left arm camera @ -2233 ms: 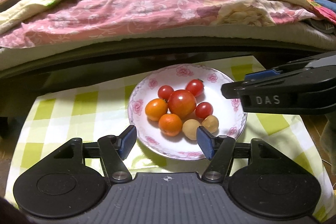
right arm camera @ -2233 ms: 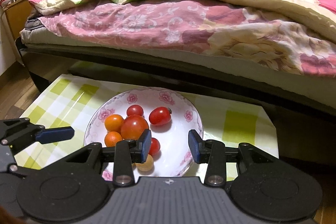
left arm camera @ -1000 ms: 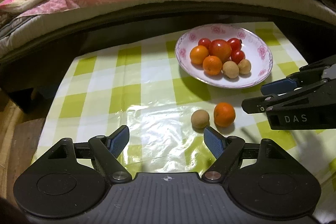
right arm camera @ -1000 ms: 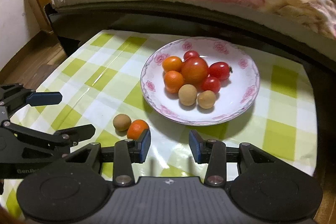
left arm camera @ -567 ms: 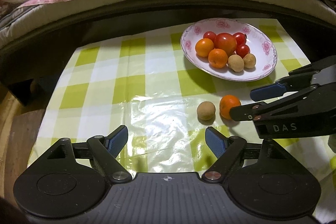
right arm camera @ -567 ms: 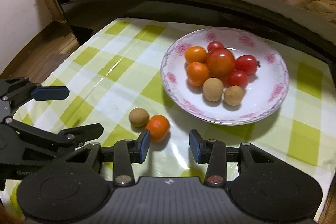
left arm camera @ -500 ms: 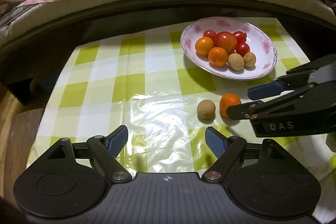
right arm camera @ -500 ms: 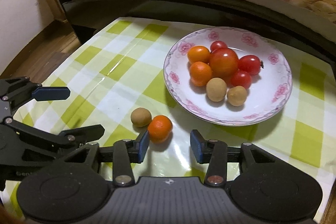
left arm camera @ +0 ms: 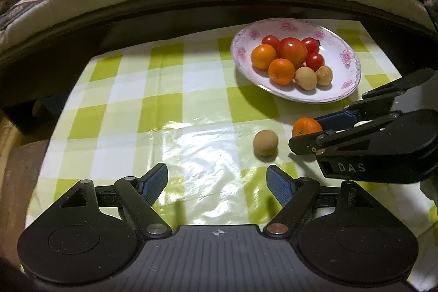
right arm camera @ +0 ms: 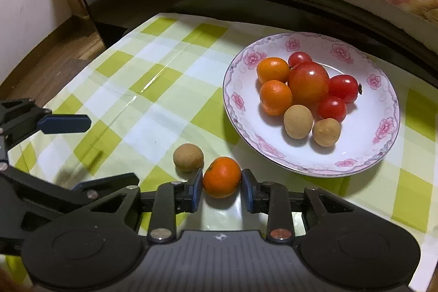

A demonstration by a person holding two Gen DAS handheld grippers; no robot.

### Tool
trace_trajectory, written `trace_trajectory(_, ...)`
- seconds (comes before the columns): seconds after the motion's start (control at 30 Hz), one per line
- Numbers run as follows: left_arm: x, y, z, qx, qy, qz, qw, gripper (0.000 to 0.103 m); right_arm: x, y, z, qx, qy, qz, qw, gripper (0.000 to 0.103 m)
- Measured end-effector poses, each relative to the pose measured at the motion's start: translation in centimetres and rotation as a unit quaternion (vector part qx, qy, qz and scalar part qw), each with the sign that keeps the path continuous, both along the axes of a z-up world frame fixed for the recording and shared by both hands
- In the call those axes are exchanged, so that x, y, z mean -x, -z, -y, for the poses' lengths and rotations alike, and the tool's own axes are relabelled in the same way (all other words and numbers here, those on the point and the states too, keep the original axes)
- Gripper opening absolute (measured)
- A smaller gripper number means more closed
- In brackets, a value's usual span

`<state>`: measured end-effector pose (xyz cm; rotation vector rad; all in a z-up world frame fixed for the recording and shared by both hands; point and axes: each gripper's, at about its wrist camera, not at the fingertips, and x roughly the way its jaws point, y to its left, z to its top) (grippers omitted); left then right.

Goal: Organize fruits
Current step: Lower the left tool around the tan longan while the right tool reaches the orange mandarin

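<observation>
While the left hand-held gripper (left arm camera: 216, 179) hangs released over the checked surface (right arm camera: 153, 111), a tan fruit (right arm camera: 188, 156) lies loose beside the orange (right arm camera: 221, 177), which the right hand-held gripper (right arm camera: 221, 189) clenches (presumably to carry it to the plate (right arm camera: 364, 144) with the sorted fruit).

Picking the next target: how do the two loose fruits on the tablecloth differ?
The orange fruit is bright orange; the brown fruit is dull tan. The orange fruit looks larger. The orange fruit sits between the right tool's pads, shut on it; the brown fruit lies free beside it, ahead of the open left tool. Both are round and off the plate.
</observation>
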<state>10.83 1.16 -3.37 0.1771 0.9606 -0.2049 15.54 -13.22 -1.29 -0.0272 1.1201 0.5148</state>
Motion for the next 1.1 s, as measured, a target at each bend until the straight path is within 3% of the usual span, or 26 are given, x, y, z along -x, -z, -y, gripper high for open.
trace_trajectory(0.73, -3.0, 2.3, 3.8, 0.031, 0.038, -0.014, 0.9987, 0.057, 0.8, 0.0, 5.3, 0.011, 0.045, -0.017, 0.999, 0.033)
trace_trajectory(1.1, -3.2, 2.5, 3.9, 0.038, 0.034, -0.021, 0.9985, 0.033, 1.0, -0.1, 5.5, 0.012, 0.046, -0.019, 0.999, 0.033)
